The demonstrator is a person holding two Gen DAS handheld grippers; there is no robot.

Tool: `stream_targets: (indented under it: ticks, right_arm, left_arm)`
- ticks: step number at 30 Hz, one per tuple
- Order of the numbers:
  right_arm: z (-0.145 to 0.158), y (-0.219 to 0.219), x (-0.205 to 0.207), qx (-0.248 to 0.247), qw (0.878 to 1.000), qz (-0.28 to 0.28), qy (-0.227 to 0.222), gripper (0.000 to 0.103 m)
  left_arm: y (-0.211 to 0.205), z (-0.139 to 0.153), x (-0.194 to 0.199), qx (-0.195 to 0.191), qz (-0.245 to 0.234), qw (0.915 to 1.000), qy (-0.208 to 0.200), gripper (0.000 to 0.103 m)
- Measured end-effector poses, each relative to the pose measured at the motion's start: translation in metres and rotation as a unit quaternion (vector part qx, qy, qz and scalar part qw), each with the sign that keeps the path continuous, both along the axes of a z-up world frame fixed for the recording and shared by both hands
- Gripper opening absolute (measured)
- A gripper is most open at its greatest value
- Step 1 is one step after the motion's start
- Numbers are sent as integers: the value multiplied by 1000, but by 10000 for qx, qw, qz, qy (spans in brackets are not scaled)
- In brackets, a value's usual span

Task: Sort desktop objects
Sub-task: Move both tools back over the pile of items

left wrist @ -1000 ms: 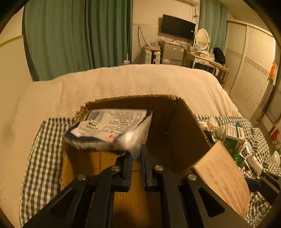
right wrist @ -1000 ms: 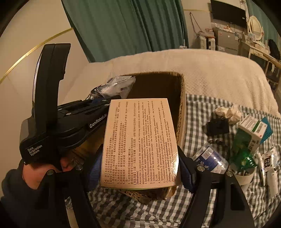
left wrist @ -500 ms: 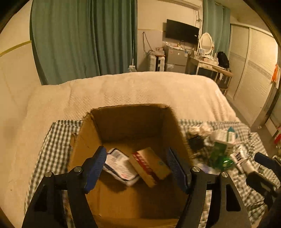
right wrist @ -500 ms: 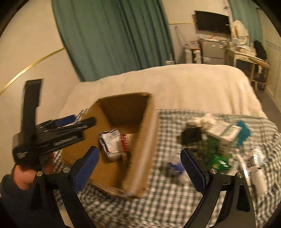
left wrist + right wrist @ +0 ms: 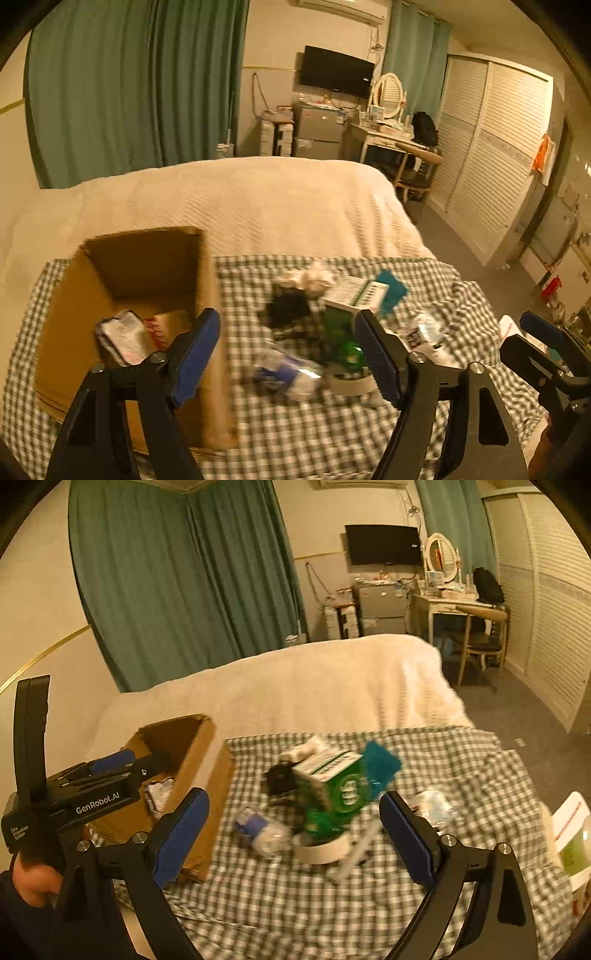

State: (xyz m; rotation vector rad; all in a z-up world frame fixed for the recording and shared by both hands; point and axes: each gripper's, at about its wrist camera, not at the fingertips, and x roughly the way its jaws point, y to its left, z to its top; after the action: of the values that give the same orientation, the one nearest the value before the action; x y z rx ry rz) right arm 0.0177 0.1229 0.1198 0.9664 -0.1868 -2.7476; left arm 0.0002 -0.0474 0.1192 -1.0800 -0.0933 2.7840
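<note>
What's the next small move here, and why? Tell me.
Probably lower the right gripper onto the green box. Both grippers are empty, the left gripper with jaws opening; two packets already lie in the carton, and the green box tops the pile left on the checked cloth.

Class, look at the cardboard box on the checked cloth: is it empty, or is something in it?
Not empty. The cardboard box is open at the top, and a crumpled white packet and a red-printed carton lie on its floor.

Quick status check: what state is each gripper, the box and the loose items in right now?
Left gripper: jaws opening, nothing between them.
Right gripper: open, empty.
Cardboard box: open-topped, a packet and a carton inside.
Green box: tilted, on the pile.
Tape roll: flat on the cloth.
</note>
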Motion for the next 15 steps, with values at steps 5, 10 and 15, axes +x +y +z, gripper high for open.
stream_targets:
  ticks: [5, 10, 15]
  right_arm:
    - [-2, 36, 5, 226, 9997, -95, 40, 94]
    - [-25, 66, -3, 450, 9989, -7, -131, 94]
    - [-69, 88, -18, 767, 9959, 214, -426, 94]
  left_arm:
    - [39, -23, 3, -7, -129, 9999, -62, 82]
    - [62, -66, 6, 56, -81, 9997, -204, 91]
    - [80, -128, 1, 300, 19, 9973, -677, 91]
